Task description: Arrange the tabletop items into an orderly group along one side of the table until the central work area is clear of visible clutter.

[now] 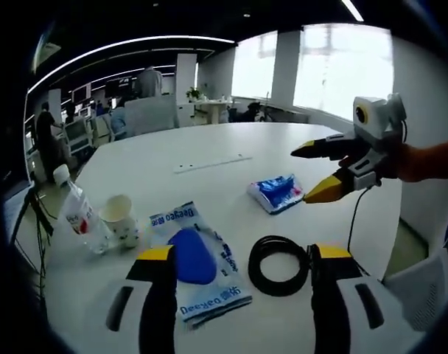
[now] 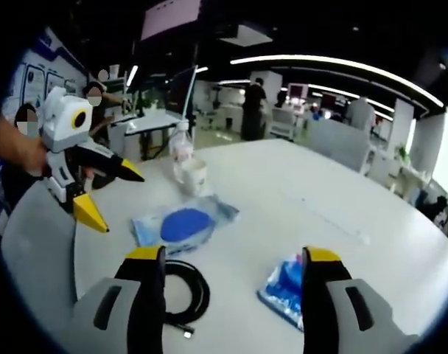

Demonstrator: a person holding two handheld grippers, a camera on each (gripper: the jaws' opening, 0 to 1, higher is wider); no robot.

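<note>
While both hover: left claw [image 1: 239,254] wide, empty | right claw [image 2: 233,254] wide, beside tissue pack [image 2: 284,289]

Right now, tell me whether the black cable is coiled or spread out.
Coiled: the black cable lies in a tight ring on the table, beside the blue-printed packet.

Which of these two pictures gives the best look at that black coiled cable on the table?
The left gripper view: the black coiled cable lies whole and unobstructed as a full ring. In the right gripper view the cable sits low, partly hidden behind that gripper's own jaw.
</note>
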